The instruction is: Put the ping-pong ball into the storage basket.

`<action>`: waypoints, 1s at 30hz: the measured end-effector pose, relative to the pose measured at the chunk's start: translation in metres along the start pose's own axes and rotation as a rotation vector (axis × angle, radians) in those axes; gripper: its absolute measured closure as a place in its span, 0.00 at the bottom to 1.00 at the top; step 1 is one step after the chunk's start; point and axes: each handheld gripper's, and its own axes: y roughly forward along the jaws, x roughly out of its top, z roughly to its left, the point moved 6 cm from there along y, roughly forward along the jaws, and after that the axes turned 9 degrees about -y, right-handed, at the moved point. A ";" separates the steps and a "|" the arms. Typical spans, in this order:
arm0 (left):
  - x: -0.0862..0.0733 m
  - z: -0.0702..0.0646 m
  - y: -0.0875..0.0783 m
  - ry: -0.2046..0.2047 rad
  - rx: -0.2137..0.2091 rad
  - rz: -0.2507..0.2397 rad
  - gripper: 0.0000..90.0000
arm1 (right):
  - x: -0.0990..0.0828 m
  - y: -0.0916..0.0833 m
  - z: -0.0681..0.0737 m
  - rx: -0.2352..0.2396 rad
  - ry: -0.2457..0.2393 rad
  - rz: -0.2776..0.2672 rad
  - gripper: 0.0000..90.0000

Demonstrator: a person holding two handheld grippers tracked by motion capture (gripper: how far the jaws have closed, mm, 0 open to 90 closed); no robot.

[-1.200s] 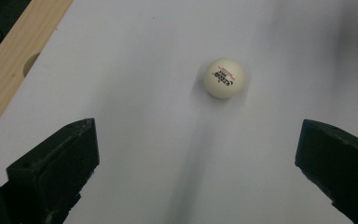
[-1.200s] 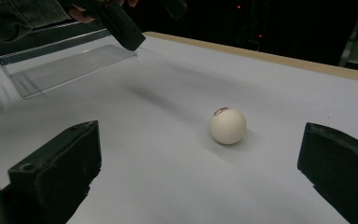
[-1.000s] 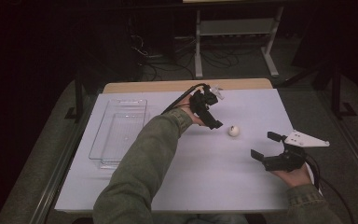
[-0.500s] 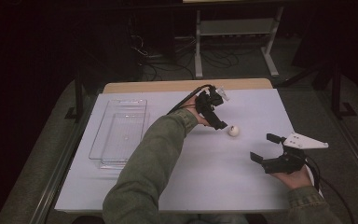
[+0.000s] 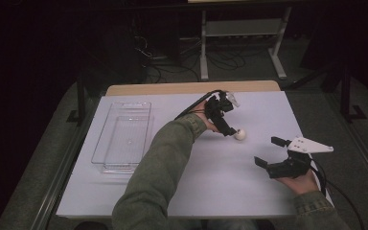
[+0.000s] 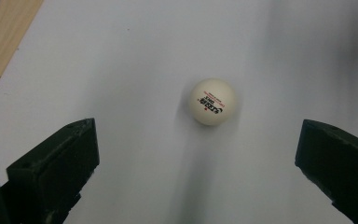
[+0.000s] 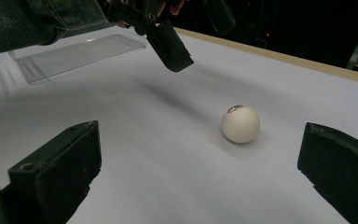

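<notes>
Olive-green sleeves [image 5: 158,167], black two-jawed tools, a black cable [image 5: 191,104], grey three-cornered plate [image 5: 310,144].

clear tray [image 5: 123,139] — left, white table [image 5: 182,191]

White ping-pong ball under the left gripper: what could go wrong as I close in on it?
The small white ping-pong ball lies loose on the smooth white table cover, so a touch from one jaw alone may send it rolling. The left gripper stands open and above it, with the ball ahead of the jaws, not between them: shutting now would likely miss. The clear plastic tray lies far to the left, a long carry.
</notes>
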 end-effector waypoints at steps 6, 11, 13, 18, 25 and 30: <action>-0.001 0.000 0.011 0.009 -0.014 0.014 0.00 | 0.001 0.000 0.002 -0.006 -0.015 0.000 0.00; -0.001 -0.001 0.017 0.017 -0.013 0.023 0.00 | 0.002 -0.001 0.001 -0.014 -0.021 -0.002 0.00; 0.000 -0.001 0.019 0.019 -0.021 0.022 0.00 | 0.002 -0.001 0.002 -0.013 -0.021 -0.001 0.00; 0.004 -0.001 0.027 0.030 -0.027 0.038 0.00 | 0.002 -0.001 0.001 -0.015 -0.021 -0.006 0.00; 0.005 -0.005 0.040 0.041 -0.063 0.087 0.00 | 0.002 -0.002 0.000 -0.019 -0.017 -0.013 0.00; 0.002 -0.005 0.047 0.033 -0.085 0.118 0.06 | 0.003 -0.003 0.000 -0.018 -0.014 -0.014 0.00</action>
